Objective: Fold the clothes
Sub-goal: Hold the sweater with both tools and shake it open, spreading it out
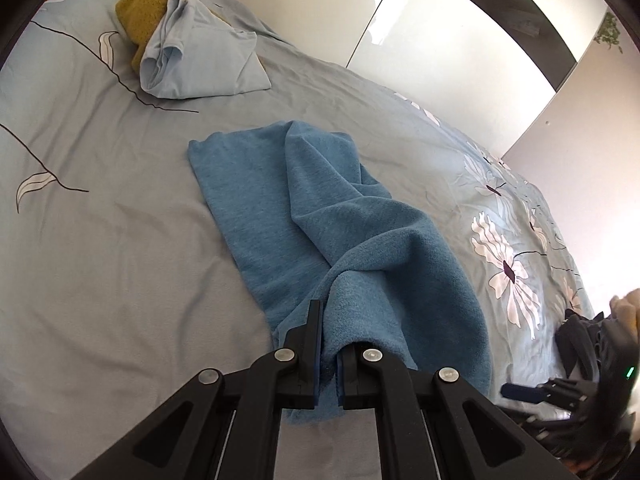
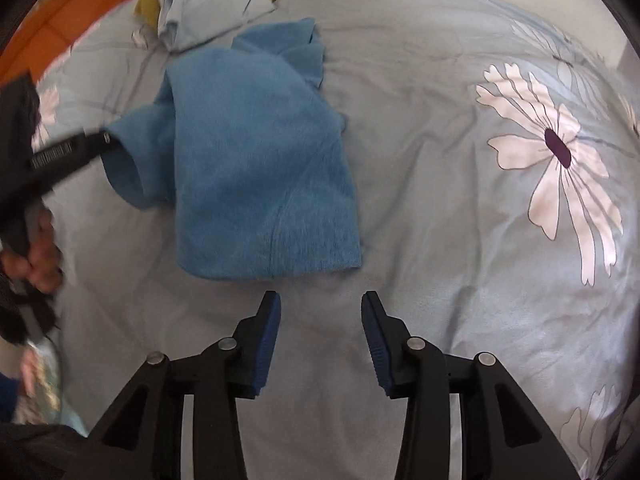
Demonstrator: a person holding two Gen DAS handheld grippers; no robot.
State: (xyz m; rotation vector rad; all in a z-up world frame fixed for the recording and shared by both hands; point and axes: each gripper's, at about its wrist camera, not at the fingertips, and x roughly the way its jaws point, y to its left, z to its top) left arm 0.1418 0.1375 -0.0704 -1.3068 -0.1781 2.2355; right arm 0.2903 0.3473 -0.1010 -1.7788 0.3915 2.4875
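Observation:
A blue fleece garment (image 1: 304, 216) lies partly folded on the bed; it also shows in the right wrist view (image 2: 256, 168). My left gripper (image 1: 329, 344) is shut on a bunched edge of the garment, lifting it off the bed; it appears at the left of the right wrist view (image 2: 106, 138), pinching the garment's sleeve. My right gripper (image 2: 320, 320) is open and empty, hovering just short of the garment's near edge. It shows at the right edge of the left wrist view (image 1: 520, 392).
A folded light-blue shirt (image 1: 200, 56) rests on an olive knitted item (image 1: 140, 12) at the far end of the bed. The bedspread (image 1: 100, 240) is pale blue with white flowers (image 2: 560, 152). White wardrobe doors (image 1: 440, 40) stand beyond the bed.

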